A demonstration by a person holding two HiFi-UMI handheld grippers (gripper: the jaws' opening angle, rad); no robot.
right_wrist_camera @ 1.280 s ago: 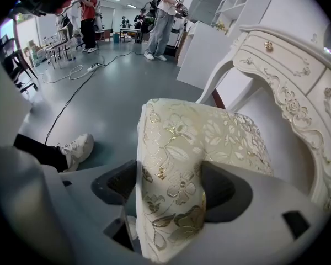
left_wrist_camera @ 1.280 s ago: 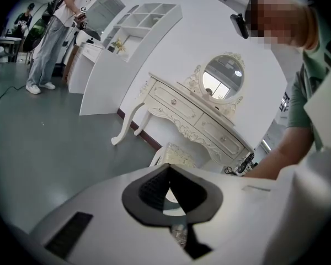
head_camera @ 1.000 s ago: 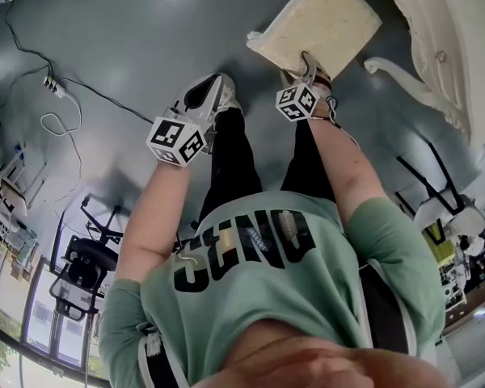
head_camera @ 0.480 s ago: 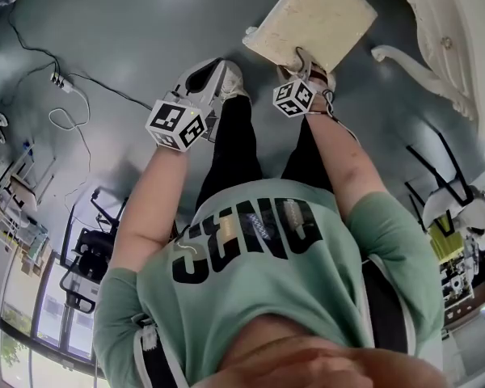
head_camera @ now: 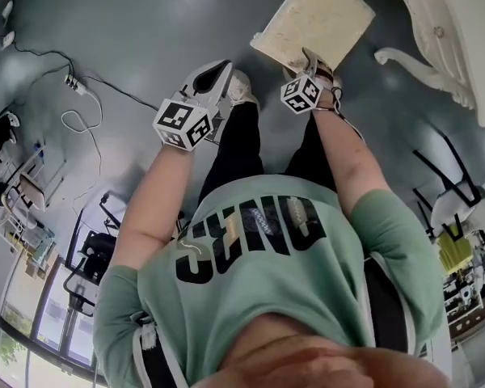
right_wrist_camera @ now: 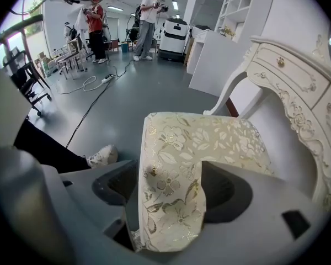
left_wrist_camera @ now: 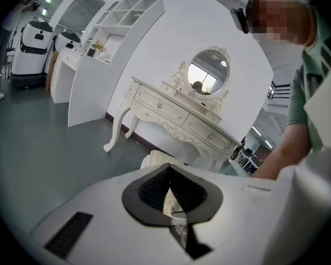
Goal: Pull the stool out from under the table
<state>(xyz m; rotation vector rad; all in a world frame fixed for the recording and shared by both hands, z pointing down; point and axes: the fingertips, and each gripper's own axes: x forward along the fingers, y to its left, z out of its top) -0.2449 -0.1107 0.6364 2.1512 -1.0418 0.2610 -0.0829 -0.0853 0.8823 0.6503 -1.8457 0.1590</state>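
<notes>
Stool (right_wrist_camera: 209, 137) with a floral seat stands on the floor just beside the table (right_wrist_camera: 289, 87), straight ahead of my right hand-held gripper (right_wrist_camera: 174, 197). Its jaws are opening but grasp the seat's near edge. My left hand-held gripper (left_wrist_camera: 172, 189), clenched and empty, hangs farther from the table.

The stool (right_wrist_camera: 209, 142) is cream with a gold floral pattern. The dressing table (right_wrist_camera: 287, 87) is ivory white; the floor (head_camera: 145, 39) is plain grey.

On the floor (head_camera: 145, 31), stool (head_camera: 317, 18) out just left of the table (head_camera: 444, 31), shoe (right_wrist_camera: 102, 155) beside its near-left corner.
</notes>
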